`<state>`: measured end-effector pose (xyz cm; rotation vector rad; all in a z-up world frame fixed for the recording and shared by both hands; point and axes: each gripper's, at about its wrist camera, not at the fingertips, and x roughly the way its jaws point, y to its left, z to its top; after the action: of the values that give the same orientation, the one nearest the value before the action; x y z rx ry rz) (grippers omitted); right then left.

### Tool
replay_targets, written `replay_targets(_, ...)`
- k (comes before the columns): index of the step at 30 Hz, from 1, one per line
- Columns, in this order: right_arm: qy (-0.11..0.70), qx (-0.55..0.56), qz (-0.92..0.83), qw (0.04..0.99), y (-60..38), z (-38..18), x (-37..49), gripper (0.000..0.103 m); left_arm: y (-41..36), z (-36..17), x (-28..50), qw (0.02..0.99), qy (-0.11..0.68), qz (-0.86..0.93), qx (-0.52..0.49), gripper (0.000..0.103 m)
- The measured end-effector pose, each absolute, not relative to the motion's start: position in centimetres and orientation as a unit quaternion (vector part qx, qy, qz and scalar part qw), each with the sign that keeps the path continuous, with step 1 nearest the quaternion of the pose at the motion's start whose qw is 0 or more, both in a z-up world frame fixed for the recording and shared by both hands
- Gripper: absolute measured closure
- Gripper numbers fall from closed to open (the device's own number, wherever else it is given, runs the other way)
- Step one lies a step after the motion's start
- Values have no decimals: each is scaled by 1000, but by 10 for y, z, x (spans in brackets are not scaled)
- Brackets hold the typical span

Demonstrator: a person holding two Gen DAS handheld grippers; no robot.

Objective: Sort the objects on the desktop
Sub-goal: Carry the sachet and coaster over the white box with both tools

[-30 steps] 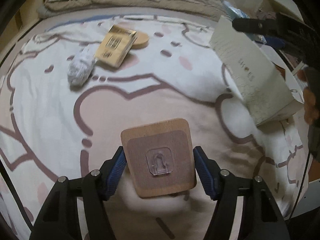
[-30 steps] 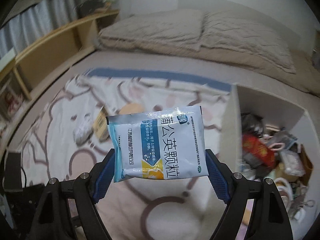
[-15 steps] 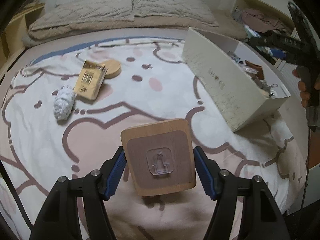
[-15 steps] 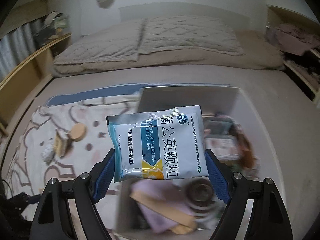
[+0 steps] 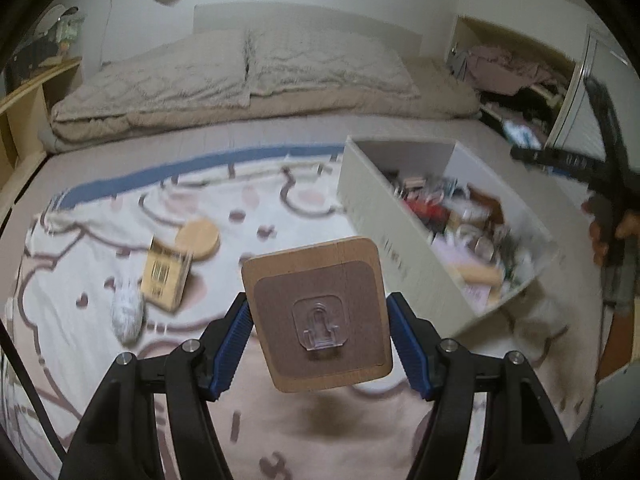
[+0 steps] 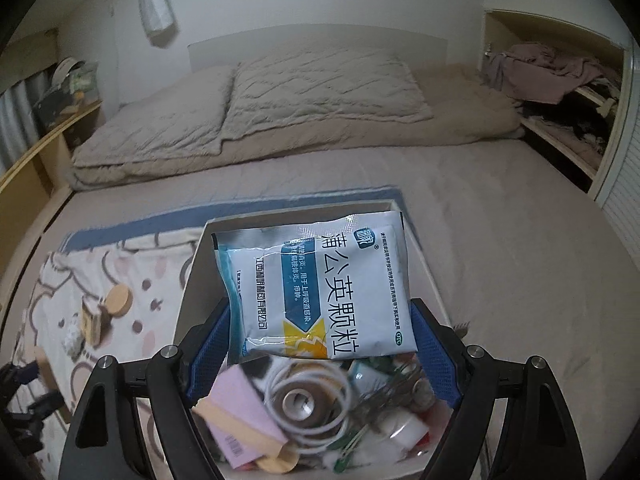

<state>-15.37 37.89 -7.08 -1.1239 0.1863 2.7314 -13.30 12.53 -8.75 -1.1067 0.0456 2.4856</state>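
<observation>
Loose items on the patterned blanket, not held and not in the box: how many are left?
3, clustered at the blanket's left: a round wooden disc, a tan barcoded box against it, and a white crumpled wad just nearer the camera. The held wooden block may hide others.

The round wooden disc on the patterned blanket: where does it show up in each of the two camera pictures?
Left wrist view: round wooden disc, left of centre, just behind the yellow barcode box.
Right wrist view: disc at far left, small, beside that box.
Shared landmark: the white storage bin, right of the disc in both.
</observation>
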Motion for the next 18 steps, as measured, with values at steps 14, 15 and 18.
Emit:
replay_targets(14, 111, -384, 913, 80, 417, -89, -193, 18, 206, -58, -171, 239, -27, 894, -379, 36)
replay_targets(15, 109, -387, 912, 81, 417, -90, -196, 18, 212, -63, -173, 245, -29, 891, -381, 36)
replay_targets(18, 105, -395, 909, 82, 414, -94, -208, 18, 227, -75, -177, 252, -26, 888, -384, 36)
